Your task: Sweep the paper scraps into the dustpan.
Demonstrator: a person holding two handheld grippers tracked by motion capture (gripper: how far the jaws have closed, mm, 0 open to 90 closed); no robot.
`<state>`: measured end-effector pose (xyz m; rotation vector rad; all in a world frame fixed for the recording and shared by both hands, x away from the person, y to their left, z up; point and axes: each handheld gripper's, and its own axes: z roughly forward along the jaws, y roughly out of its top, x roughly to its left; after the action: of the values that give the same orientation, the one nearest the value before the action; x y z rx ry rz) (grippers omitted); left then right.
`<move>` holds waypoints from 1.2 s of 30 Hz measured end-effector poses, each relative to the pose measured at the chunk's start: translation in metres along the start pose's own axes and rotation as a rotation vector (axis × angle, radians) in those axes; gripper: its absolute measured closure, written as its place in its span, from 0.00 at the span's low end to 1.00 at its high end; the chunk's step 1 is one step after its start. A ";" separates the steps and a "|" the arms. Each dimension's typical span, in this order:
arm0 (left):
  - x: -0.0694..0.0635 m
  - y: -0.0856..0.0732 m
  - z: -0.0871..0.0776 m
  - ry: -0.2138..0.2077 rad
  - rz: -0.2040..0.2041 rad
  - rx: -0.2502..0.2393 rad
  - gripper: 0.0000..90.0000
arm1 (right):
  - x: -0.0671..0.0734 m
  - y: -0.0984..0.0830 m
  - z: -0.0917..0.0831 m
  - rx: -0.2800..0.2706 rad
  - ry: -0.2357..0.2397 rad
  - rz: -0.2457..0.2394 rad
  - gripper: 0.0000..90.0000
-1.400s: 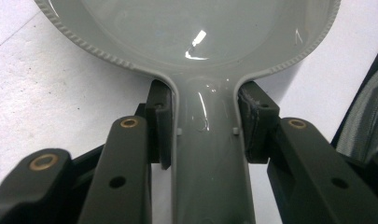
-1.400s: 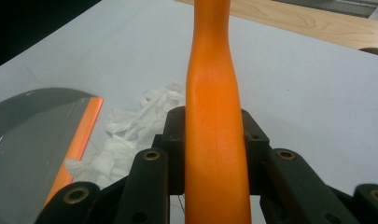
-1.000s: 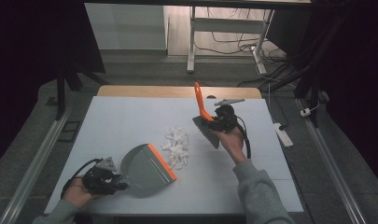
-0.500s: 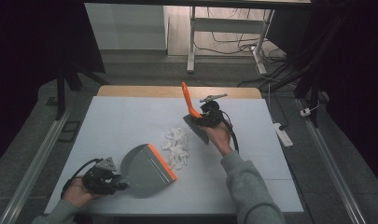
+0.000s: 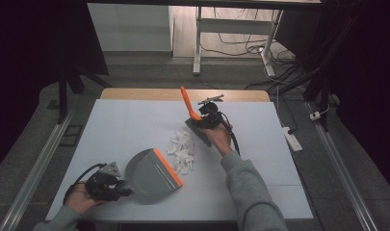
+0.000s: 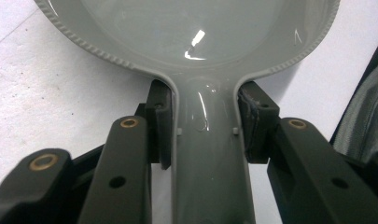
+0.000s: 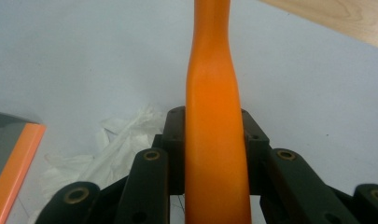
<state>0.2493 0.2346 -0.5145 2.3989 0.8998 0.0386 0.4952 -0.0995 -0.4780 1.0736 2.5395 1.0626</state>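
My left gripper (image 5: 116, 185) clamps the grey dustpan (image 5: 151, 172) handle near the desk's (image 5: 125, 120) near-left edge; its orange lip sits just beside the paper scraps (image 5: 182, 149). My right gripper (image 5: 200, 121) grips the orange brush (image 5: 195, 118) just right of them, open desk beyond

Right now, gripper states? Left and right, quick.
Left gripper: closed on the grey dustpan handle.
Right gripper: closed on the orange brush handle, beside the paper scraps.
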 end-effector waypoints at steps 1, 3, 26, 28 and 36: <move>0.000 0.000 0.000 -0.001 0.000 0.000 0.68 | 0.000 0.000 0.002 0.004 0.003 0.000 0.78; 0.000 0.000 0.000 -0.002 -0.001 0.001 0.68 | 0.002 -0.001 0.005 0.014 0.008 0.000 0.78; 0.000 0.002 0.001 -0.002 -0.006 -0.001 0.68 | 0.040 -0.009 0.017 0.043 0.103 -0.037 0.78; 0.000 0.002 0.001 -0.001 -0.006 -0.001 0.68 | 0.042 -0.010 0.016 0.043 0.108 -0.042 0.78; 0.000 0.002 0.001 -0.001 -0.007 -0.001 0.68 | 0.056 -0.013 0.016 0.044 0.140 -0.074 0.78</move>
<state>0.2506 0.2326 -0.5144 2.3944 0.9078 0.0354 0.4544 -0.0587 -0.4928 0.9377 2.7009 1.1032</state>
